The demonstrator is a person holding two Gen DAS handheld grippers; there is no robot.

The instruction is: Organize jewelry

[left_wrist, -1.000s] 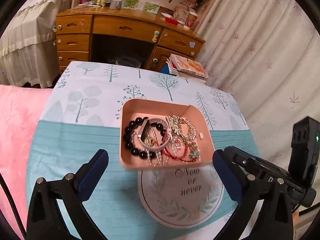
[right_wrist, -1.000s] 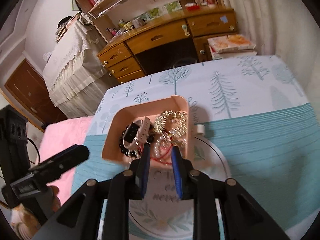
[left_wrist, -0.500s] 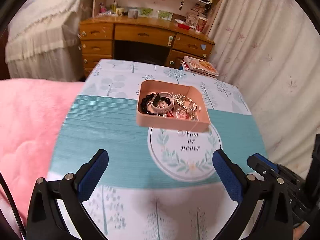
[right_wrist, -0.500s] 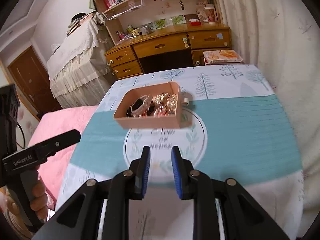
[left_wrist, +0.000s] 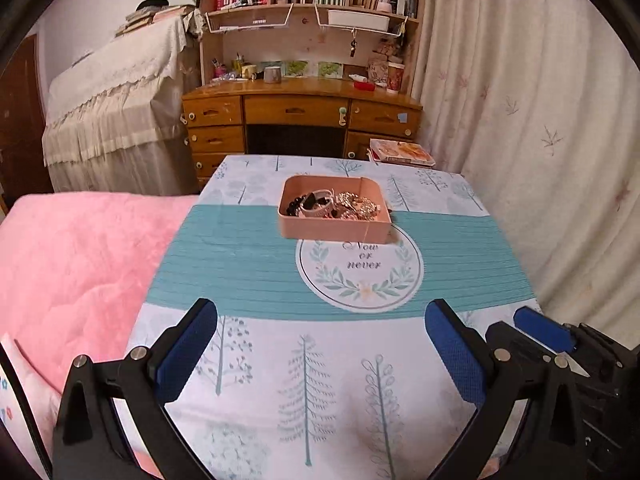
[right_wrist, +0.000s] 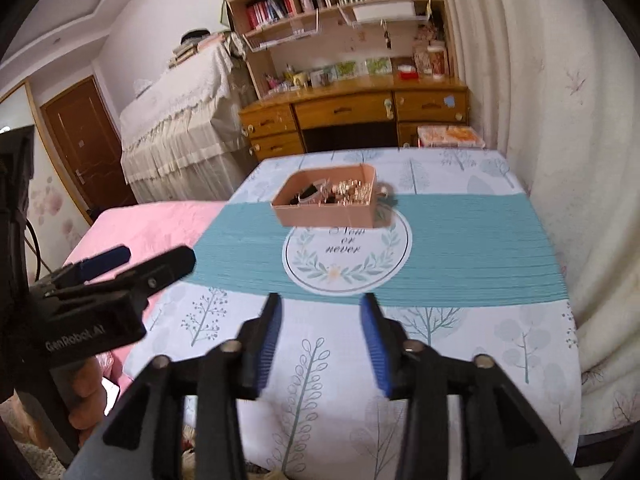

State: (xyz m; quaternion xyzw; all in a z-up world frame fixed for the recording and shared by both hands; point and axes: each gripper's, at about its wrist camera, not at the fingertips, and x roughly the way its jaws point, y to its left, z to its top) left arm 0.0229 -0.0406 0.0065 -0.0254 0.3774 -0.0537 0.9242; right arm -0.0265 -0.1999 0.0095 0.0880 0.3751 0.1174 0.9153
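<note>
Jewelry [left_wrist: 334,205] lies heaped in one pink tray [left_wrist: 334,231] on the far half of the desk [left_wrist: 280,360], the tray's near wall overlapping the far edge of the round "Now or never" emblem [left_wrist: 360,276] printed on the tablecloth. From where I steer, both tools sit over the near edge of the desk, well apart from the tray, which lies ahead of them beyond the teal band of the cloth.

My left hand-held gripper [left_wrist: 320,356] stands wide open, its two blue pads far apart with nothing between them but bare cloth. My right hand-held gripper [right_wrist: 322,344] has just been opening; its jaws now stand partly apart and I see nothing held between them. In the right wrist view the left tool shows at the left edge, with fingers [right_wrist: 86,384] of the person's hand wrapped under it.

I count one tray, one emblem and two grippers. The pieces in the tray are too tangled and small to count: I can make out dark beads, a pale band and gold-coloured chains. One small white object [right_wrist: 383,190] lies just beside the tray's right wall.
</note>
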